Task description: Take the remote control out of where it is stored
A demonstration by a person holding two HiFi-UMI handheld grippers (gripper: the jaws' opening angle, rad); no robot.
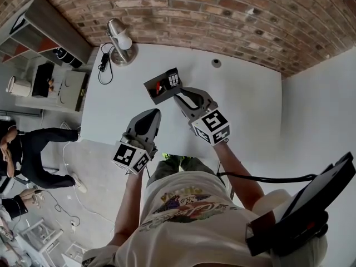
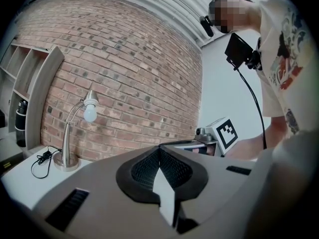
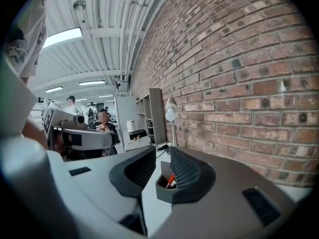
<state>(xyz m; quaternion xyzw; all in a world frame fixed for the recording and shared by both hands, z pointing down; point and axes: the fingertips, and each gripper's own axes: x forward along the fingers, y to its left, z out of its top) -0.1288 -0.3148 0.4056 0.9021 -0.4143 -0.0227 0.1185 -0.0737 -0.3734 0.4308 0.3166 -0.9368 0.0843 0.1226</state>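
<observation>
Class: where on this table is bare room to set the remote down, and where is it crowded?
Free: the right half of the white table, between the dark grey holder box and the white wall; the left strip between the silver desk lamp and the left gripper. Crowded: the centre, around box, black remote control and right gripper; the lamp's black cable.

Brick wall (image 1: pixel 222 10), white table (image 1: pixel 245 104), lamp (image 1: pixel 119 40)
</observation>
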